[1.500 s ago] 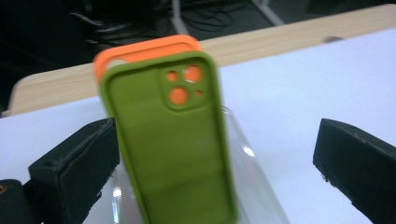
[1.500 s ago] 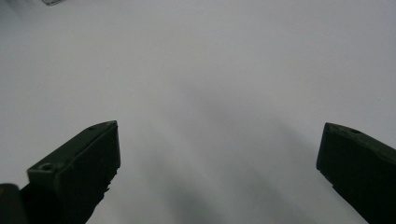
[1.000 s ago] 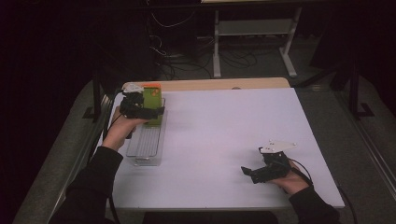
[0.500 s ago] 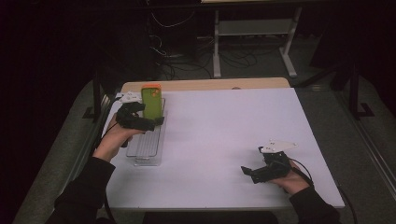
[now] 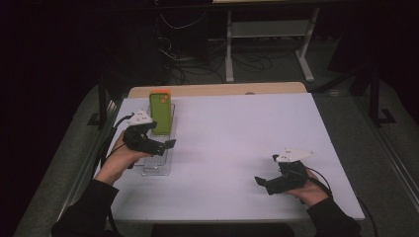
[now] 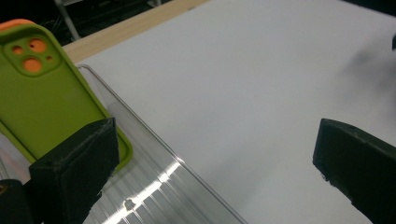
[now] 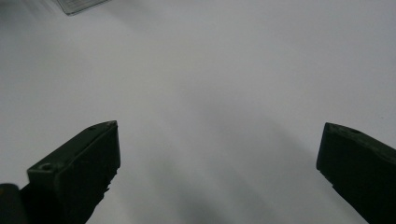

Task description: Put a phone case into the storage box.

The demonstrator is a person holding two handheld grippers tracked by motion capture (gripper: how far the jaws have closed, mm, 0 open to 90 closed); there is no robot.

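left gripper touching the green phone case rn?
Cannot tell. In the left gripper view one finger overlaps the green phone case in the clear tray, jaws wide open. The high view shows the left gripper nearer than it; no plain gap.

The flat, soft-looking phone case (image 6: 51, 107) just past the left claw's (image 5: 165, 146) jaw is lime green, with an orange top edge and orange showing through its round camera holes. The ribbed clear plastic tray (image 6: 154, 186) beneath that claw is colourless with bright glints. The smooth table sheet (image 5: 237, 143) under both black claws is plain white; the strip of table edge (image 5: 217, 90) beyond is pale wood.
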